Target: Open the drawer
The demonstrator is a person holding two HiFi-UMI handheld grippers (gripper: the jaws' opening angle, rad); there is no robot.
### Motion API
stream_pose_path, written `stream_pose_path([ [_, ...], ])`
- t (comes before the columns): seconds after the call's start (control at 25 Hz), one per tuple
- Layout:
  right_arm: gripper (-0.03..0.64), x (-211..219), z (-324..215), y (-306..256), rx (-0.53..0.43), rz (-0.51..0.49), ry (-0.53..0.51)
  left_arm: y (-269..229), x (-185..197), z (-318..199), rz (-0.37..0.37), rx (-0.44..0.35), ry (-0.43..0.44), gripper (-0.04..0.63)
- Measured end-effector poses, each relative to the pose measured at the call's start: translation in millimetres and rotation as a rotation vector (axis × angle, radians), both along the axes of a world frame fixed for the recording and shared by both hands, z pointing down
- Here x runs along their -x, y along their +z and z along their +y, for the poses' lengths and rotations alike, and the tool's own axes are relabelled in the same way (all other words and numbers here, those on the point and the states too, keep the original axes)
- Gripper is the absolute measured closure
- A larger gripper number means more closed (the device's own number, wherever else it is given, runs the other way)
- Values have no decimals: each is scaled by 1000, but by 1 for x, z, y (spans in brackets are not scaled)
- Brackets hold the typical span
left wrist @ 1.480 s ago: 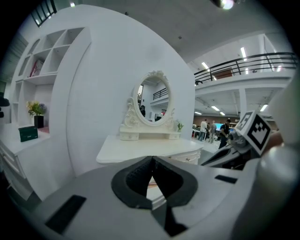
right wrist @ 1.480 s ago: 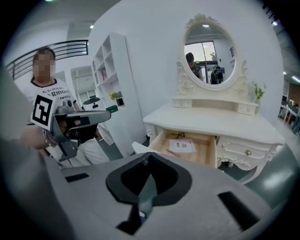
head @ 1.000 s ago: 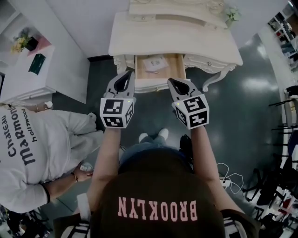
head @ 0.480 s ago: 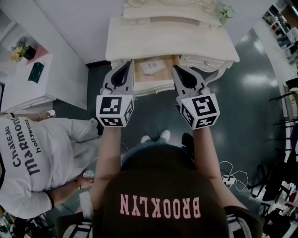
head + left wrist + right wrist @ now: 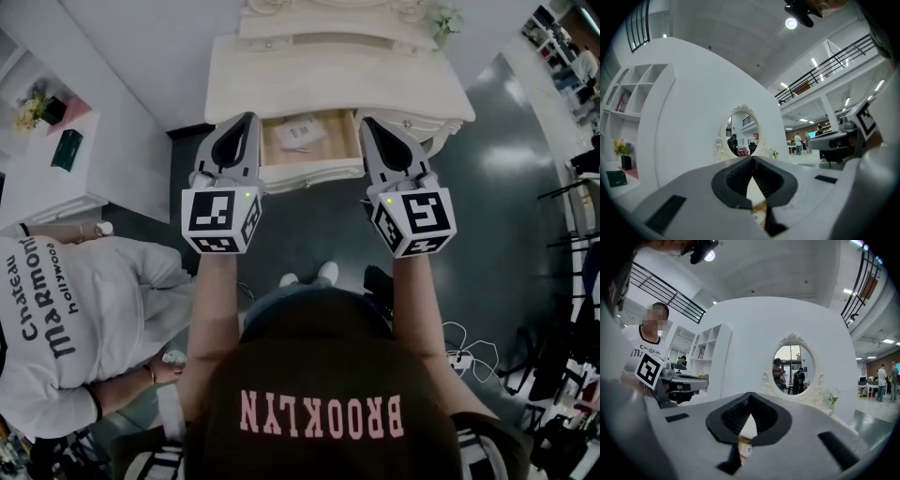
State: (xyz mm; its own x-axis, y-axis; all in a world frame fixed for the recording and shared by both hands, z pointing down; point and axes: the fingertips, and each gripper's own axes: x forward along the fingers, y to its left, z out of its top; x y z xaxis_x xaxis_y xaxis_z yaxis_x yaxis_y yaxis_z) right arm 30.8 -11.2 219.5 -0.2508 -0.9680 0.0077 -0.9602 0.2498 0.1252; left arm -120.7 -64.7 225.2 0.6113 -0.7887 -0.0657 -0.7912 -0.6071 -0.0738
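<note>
At the far left of the head view a bystander in a grey sweatshirt (image 5: pixel 66 319) stands beside a white shelf unit (image 5: pixel 56 169), clear of the work. Next comes the left gripper (image 5: pixel 246 122), held level in front of the white dressing table (image 5: pixel 337 75); its own view shows the jaws closed tip to tip with nothing between them. Between the two tools sits the drawer (image 5: pixel 314 172), pulled out from the middle of the table front, its wooden floor and some papers (image 5: pixel 300 134) in plain sight. The right gripper (image 5: pixel 369 124) hovers on the other side, jaws likewise pressed together and empty. Neither tool touches the drawer.

Opening looks finished, so this reads as the pull-away at the end. Little is left beyond drawing both hands back; if the drawer had to come out further, a jaw would first have to part and find a hold on its front.

No handle can be made out from above. How far the drawer still runs into the table is hidden. The gripper views show mostly the oval mirror (image 5: pixel 793 367), with only a sliver of drawer through the jaw gap.
</note>
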Motion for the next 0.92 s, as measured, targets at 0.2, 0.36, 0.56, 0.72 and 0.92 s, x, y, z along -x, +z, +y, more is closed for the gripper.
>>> stream_pose_path([
  [0.2,620,-4,-2,-3,-11,15,7,-3,0,-1,0,-7,-6,597],
  [0.36,620,-9,-5,-3,-11,18,15,-5,3,-3,0,-12,-16,597],
  [0.56,620,-12,-6,-2,-13,24,21,-6,4,-7,1,-13,-23,597],
  [0.72,620,-15,-7,-2,-10,22,25,-8,3,-8,4,-12,-26,597],
  [0.92,620,-16,-9,-4,-13,22,23,-10,1,-11,2,-10,-27,597],
])
